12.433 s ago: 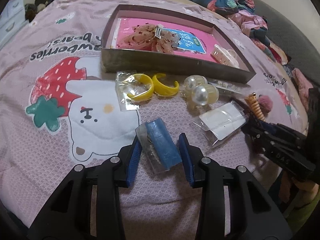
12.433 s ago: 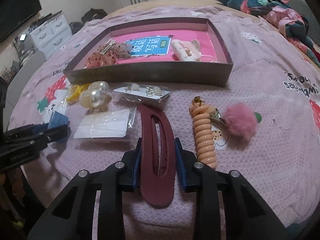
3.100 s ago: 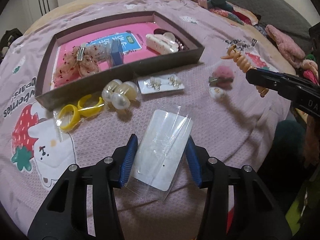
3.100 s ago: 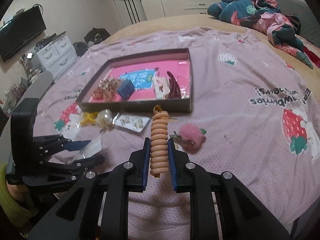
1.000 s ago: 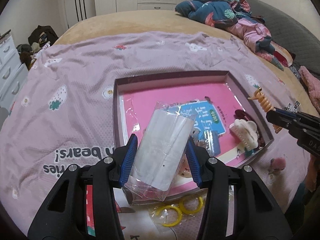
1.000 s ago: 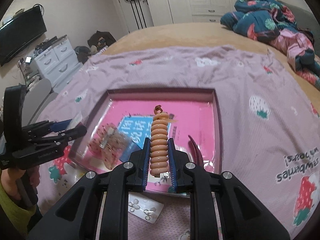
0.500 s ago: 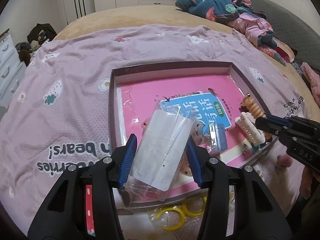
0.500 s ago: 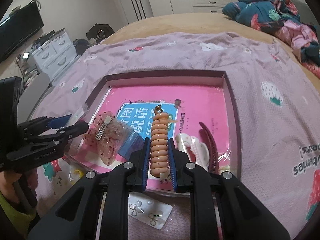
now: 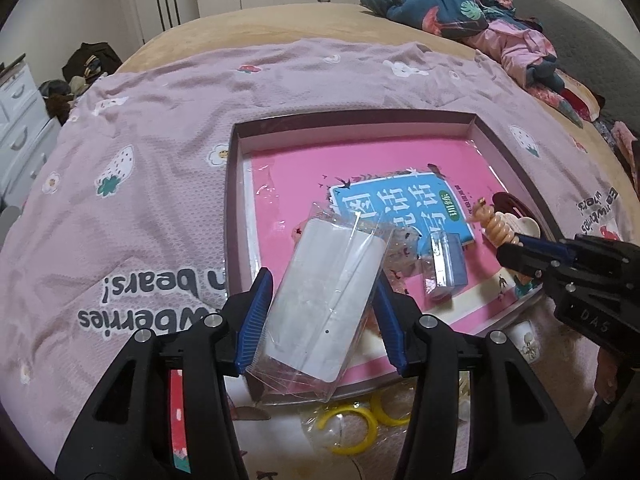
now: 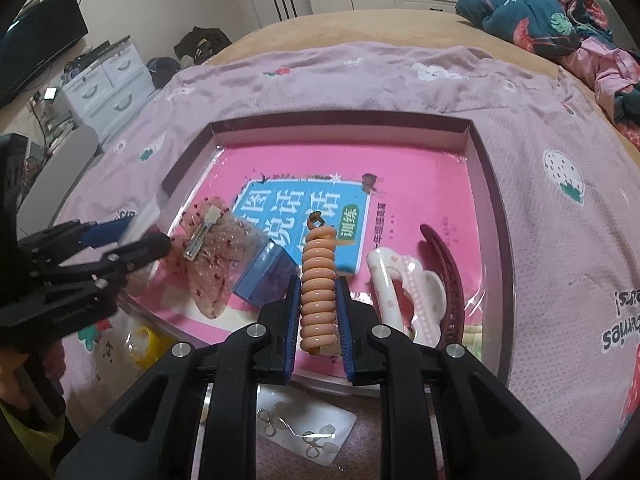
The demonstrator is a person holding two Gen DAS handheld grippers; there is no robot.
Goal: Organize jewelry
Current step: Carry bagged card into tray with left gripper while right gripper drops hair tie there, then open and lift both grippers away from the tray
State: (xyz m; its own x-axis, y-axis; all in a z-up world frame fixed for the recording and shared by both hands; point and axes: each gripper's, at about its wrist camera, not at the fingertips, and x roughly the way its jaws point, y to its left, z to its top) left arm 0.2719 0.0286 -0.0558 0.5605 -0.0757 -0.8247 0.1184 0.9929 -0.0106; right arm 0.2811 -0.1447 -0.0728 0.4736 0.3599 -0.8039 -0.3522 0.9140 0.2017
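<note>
A shallow brown tray (image 9: pixel 234 184) (image 10: pixel 494 216) with a pink book cover as its floor lies on the purple strawberry blanket. My left gripper (image 9: pixel 322 308) is shut on a clear plastic sleeve holding a white card (image 9: pixel 328 300), held over the tray's near left corner. My right gripper (image 10: pixel 318 304) is shut on a peach spiral hair tie (image 10: pixel 318 280) (image 9: pixel 496 230), low over the tray's near middle. In the tray lie a sheer pink bow clip (image 10: pixel 208 244), a small blue packet (image 10: pixel 260 272) (image 9: pixel 446 266), a white claw clip (image 10: pixel 404 288) and a maroon hair clip (image 10: pixel 444 264).
Outside the tray's near wall lie yellow rings (image 9: pixel 352 428) in a clear bag and a sleeve of earrings (image 10: pixel 304 430). Crumpled clothes (image 9: pixel 472 12) are piled at the bed's far right. White drawers (image 10: pixel 106 80) stand left of the bed.
Both grippers have come down closer over the tray with their loads. The spiral hair tie now hangs near the white claw clip, and the card sleeve sits lower over the bow clip.
</note>
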